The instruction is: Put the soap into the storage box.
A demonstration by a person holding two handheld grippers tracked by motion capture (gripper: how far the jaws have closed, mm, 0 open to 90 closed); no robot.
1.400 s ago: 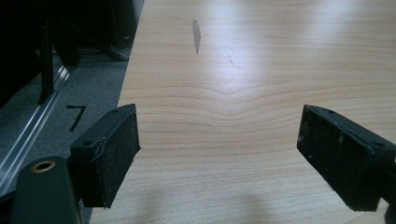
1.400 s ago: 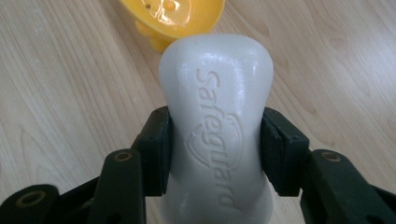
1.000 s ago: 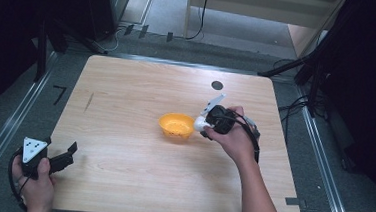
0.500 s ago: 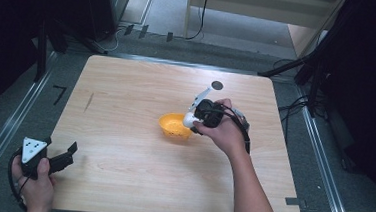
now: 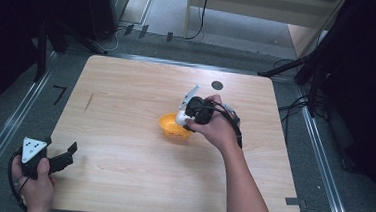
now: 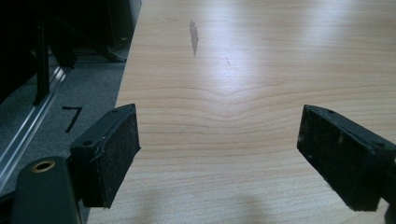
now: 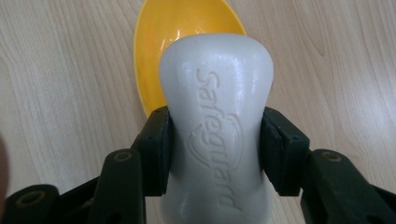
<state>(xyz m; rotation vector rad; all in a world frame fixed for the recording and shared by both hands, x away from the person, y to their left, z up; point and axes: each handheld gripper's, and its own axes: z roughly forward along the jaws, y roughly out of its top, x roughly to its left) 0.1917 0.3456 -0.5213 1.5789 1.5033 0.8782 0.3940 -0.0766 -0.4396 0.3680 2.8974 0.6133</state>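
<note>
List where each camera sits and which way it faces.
High view: above the person's side, looking forward and down on the table; both forearms show.
Left gripper view: on the left gripper, looking across bare tabletop.
Right gripper view: on the right gripper, looking at its soap bar over the yellow bowl.
Shared: high and right views show the bowl.

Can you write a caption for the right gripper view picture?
Right gripper squeezes a white soap bar above a yellow bowl.
</note>
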